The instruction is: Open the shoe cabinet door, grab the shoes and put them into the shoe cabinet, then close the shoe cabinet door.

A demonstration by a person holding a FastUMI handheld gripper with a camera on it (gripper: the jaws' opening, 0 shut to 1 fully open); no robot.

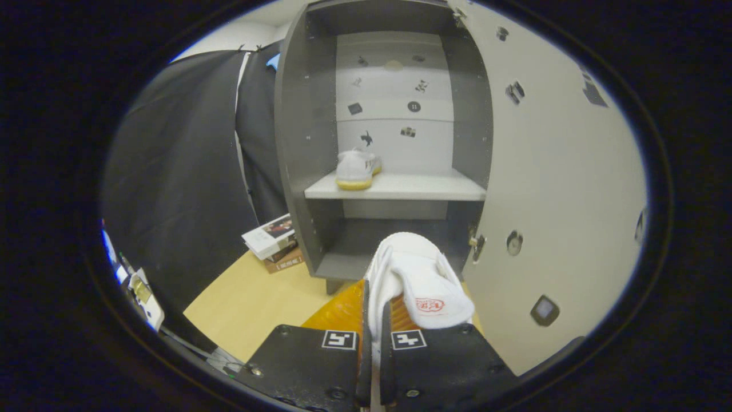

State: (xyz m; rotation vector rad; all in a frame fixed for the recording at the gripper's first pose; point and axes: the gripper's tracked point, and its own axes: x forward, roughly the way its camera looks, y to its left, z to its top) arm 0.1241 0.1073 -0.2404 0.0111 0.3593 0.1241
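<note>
My gripper point(373, 320) is shut on a white shoe point(420, 280), its fingers pinching the shoe's side wall; the shoe sticks out forward beyond the fingertips, with a red mark on its tongue. Straight ahead stands the grey shoe cabinet point(303, 143), open. Its white door point(566, 189) is swung out to the right of the held shoe. A second white shoe point(357, 169) with a yellowish sole sits on the left part of the cabinet's middle shelf point(423, 187). The lower compartment lies just beyond the held shoe.
A stack of books point(273, 240) lies on the light wooden floor point(257, 303) left of the cabinet's foot. Black cloth hangs to the left. Small stickers dot the cabinet's back panel and the door.
</note>
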